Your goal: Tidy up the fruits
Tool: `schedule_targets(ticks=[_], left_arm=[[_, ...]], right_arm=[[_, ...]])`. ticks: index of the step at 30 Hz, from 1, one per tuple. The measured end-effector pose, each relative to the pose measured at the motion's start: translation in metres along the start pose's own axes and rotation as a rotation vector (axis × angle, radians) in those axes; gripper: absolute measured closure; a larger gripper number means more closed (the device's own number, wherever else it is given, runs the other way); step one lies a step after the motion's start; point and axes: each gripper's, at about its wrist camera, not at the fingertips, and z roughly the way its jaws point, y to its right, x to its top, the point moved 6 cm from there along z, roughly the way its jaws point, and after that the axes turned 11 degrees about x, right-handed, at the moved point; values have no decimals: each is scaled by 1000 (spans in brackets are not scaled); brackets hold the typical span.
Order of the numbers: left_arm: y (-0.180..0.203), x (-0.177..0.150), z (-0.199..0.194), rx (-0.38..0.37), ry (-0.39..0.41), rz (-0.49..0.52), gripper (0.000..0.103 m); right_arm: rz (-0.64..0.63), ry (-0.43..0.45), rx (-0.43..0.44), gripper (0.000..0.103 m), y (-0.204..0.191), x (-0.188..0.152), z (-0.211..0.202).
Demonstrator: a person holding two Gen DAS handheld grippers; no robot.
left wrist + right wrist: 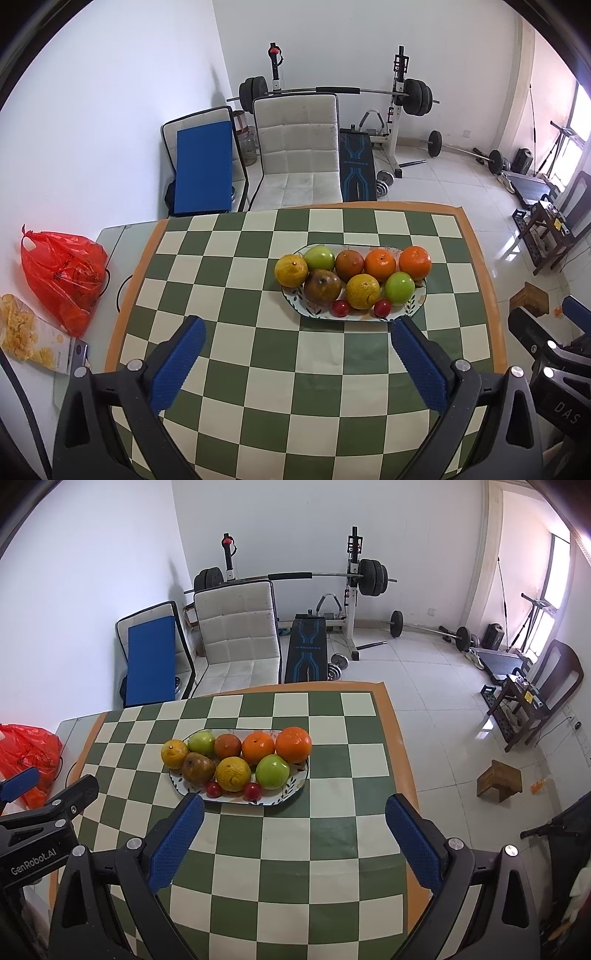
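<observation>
An oval patterned plate (314,312) (291,792) sits on the checkered tablecloth and holds several fruits: two bright oranges (414,262) (293,744), two yellow citrus (362,291) (232,774), two green apples (399,287) (272,771), brownish fruits (322,286) (198,768) and two small red fruits (382,308) (252,791). My left gripper (298,328) is open and empty, just in front of the plate. My right gripper (295,808) is open and empty, with the plate ahead to its left.
A red plastic bag (62,273) (29,753) and a snack packet (29,336) lie left of the cloth. A white chair (299,151) stands behind the table, with weight equipment (399,96) beyond. The other gripper's body shows at each view's edge (554,369) (44,823).
</observation>
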Motion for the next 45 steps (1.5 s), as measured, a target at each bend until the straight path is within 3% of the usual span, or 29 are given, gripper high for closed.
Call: schedule_targets(ticks=[45], left_arm=[[-4,-3,-8,2,9,-9,0]], right_arm=[[-7,16,-11,2,-5,10,-16]])
